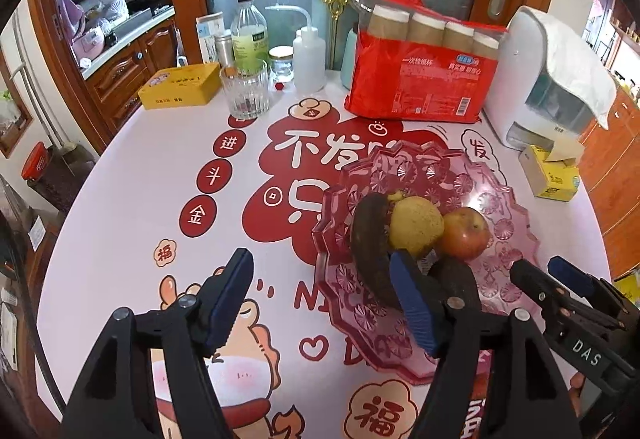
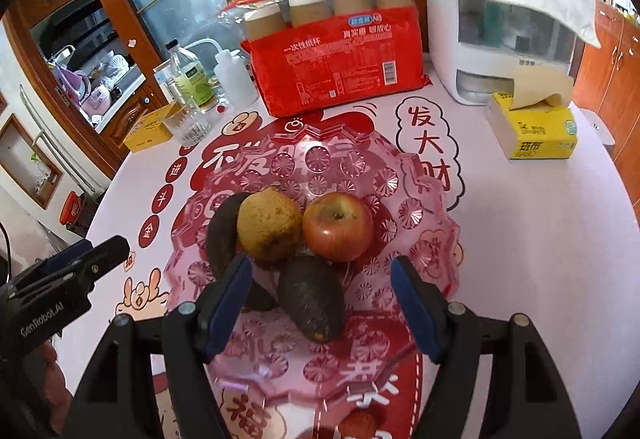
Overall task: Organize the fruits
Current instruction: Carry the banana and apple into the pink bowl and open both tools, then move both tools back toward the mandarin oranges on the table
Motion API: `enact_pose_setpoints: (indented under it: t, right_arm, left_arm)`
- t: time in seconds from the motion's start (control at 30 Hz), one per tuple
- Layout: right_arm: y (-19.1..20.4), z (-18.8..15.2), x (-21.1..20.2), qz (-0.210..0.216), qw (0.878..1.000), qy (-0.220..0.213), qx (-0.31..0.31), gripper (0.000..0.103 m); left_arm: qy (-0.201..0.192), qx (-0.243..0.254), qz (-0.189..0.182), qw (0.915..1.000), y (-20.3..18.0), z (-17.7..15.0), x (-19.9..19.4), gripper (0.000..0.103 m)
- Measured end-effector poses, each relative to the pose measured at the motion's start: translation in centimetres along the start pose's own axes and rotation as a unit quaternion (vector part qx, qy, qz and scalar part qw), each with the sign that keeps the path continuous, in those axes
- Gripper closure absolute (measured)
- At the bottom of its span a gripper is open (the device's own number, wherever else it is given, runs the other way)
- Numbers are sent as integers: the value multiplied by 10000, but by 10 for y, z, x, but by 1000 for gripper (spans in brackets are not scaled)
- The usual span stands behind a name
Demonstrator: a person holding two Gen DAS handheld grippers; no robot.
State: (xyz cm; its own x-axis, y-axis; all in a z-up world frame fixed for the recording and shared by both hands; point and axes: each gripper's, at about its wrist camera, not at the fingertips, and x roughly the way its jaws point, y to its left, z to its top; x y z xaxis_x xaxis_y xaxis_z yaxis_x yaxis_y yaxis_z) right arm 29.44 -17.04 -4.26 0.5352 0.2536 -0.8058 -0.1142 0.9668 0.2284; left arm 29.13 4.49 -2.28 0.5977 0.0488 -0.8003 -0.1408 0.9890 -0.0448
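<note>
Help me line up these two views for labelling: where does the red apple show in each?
Left wrist: red apple right of centre, in the pink glass tray, right of the yellow pear.
Right wrist: apple at centre, right of the pear.
Shared landmark: red paper-cup pack.

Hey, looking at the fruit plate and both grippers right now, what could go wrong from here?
1. The pear, apple and two dark fruits are packed together on the pink plate; nudging one may roll its neighbors.
2. The open right gripper straddles the avocado, which looks soft; a hard squeeze might bruise it.
3. The left gripper hangs open at the plate's edge, near the right one; they might bump.
</note>
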Motion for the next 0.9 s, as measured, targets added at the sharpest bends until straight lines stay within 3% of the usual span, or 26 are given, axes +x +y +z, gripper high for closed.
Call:
enact_pose_setpoints:
  t: [0.17, 0.3, 0.4, 0.9]
  right_arm:
    - [7, -12, -22, -55, 9998, -93, -142, 30]
    - [12, -25, -43, -57, 9996, -173, -198, 30]
    - [15, -33, -62, -55, 9993, -289, -237, 30]
    - [33, -73, -143, -121, 9950, -800, -590, 30]
  left_arm:
    - [-109, 46, -19, 9999, -1, -9, -22, 31]
    - [-204, 65, -68, 9997, -2, -21, -42, 17]
    - [-278, 168, -97, 9994, -4, -29, -56, 13]
    - [-479, 235, -245, 9983, -7, -67, -114, 13]
